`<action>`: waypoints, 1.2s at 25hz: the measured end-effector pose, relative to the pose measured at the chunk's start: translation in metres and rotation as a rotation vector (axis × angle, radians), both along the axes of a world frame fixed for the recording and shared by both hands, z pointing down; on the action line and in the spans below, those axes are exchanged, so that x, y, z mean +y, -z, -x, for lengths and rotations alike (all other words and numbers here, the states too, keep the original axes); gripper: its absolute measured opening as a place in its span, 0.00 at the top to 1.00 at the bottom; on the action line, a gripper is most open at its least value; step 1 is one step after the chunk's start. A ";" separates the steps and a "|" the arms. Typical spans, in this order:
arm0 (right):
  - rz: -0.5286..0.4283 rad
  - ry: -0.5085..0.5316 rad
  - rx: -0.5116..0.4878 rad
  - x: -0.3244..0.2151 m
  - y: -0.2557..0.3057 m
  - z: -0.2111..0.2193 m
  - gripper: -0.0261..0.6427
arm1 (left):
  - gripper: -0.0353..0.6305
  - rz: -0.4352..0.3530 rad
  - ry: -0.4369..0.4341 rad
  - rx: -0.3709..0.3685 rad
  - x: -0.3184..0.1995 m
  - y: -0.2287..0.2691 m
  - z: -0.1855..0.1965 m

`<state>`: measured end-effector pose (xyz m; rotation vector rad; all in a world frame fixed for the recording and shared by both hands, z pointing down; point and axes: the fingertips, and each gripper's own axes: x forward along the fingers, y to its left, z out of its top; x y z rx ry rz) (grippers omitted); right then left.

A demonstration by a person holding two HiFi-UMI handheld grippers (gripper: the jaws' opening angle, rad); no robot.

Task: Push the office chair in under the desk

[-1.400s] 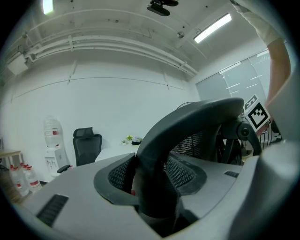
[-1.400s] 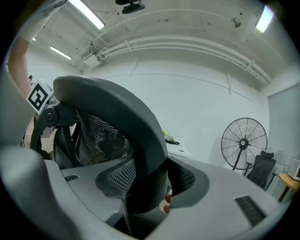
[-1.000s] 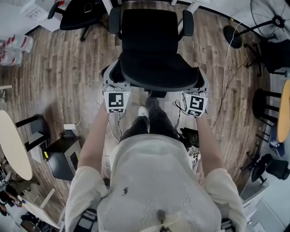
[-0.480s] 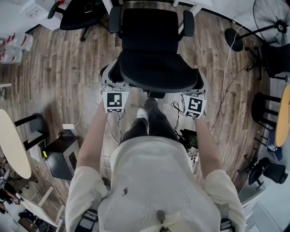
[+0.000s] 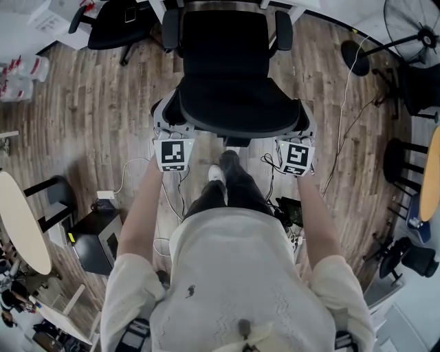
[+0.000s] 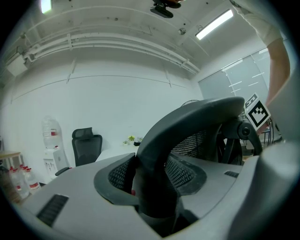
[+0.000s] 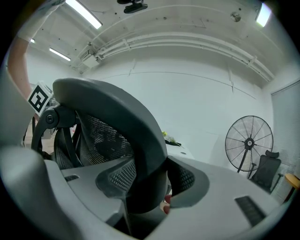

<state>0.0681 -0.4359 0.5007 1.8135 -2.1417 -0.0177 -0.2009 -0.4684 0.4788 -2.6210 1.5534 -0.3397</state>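
The black office chair (image 5: 227, 69) stands in front of me, its seat pointing at the white desk (image 5: 157, 7) at the top edge. My left gripper (image 5: 165, 118) is shut on the left edge of the chair's backrest, my right gripper (image 5: 306, 124) on the right edge. In the left gripper view the grey backrest frame (image 6: 187, 126) runs between the jaws of the left gripper (image 6: 152, 187), whose pads press on it. The right gripper view shows the same frame (image 7: 122, 117) clamped in the right gripper (image 7: 147, 187). The desk top (image 6: 112, 152) lies beyond the chair.
A second black chair (image 5: 117, 24) stands at the upper left. A floor fan (image 5: 412, 31) and cables (image 5: 344, 103) are on the right. A black box (image 5: 96, 237) and a round table edge (image 5: 20, 220) sit at the left. My legs stand behind the chair.
The chair and both grippers have moved up the picture toward the desk. The armrests now reach the desk's edge. The grips are unchanged.
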 end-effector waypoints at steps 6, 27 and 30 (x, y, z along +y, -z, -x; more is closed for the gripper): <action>-0.003 0.002 0.004 -0.016 0.000 -0.008 0.64 | 0.62 0.000 0.005 0.001 -0.015 0.000 -0.008; -0.003 0.012 0.005 -0.080 -0.004 -0.021 0.64 | 0.62 0.002 0.012 -0.001 -0.076 -0.004 -0.021; -0.002 0.013 0.006 -0.091 -0.002 -0.026 0.64 | 0.62 0.003 0.014 -0.002 -0.086 -0.002 -0.026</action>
